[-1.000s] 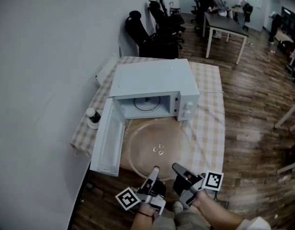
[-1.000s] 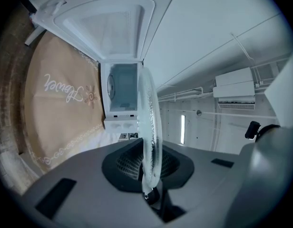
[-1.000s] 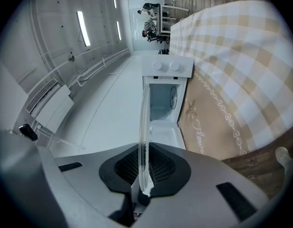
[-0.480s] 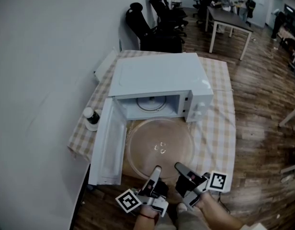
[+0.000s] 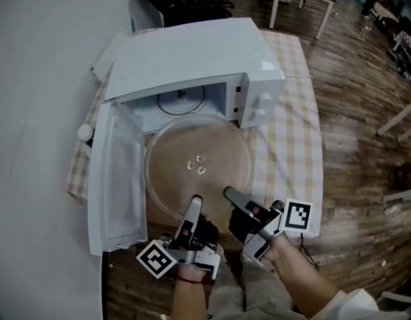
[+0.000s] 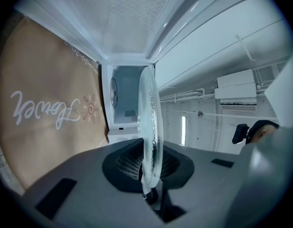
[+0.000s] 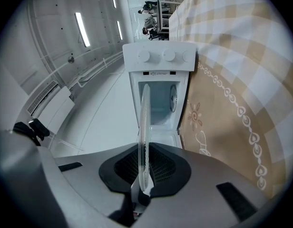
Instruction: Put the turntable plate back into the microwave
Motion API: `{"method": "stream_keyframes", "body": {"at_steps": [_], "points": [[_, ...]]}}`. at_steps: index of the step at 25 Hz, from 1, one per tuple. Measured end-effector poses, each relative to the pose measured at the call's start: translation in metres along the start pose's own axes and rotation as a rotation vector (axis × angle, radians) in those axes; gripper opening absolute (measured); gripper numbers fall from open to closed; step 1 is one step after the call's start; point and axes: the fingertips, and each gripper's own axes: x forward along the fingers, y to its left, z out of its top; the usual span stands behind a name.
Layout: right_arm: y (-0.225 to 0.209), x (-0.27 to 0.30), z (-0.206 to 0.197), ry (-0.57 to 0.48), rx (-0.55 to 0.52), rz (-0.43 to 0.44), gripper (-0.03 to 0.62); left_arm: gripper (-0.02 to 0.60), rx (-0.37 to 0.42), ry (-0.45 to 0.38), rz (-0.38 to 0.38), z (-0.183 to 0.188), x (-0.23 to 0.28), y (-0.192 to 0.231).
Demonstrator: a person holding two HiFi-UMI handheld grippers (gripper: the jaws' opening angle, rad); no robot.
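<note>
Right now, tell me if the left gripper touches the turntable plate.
Touching. The left gripper view shows the left gripper clamped on the turntable plate.

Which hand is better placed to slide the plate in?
Right, slightly. The left gripper and right gripper both clamp the glass plate at its near rim, but the open door flanks the left.

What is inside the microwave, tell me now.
A roller ring shows on the floor of the microwave; its roof hides the cavity's back. The turntable plate is just at the opening.
</note>
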Motion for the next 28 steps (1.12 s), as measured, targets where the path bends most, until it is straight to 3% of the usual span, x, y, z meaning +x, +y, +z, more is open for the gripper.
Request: {"method": "stream_keyframes", "body": {"at_steps": [28], "points": [[-0.02, 0.036, 0.03, -0.023, 0.015, 0.019, 0.048, 0.029, -0.015, 0.016, -0.028, 0.028, 0.038, 0.028]]}}
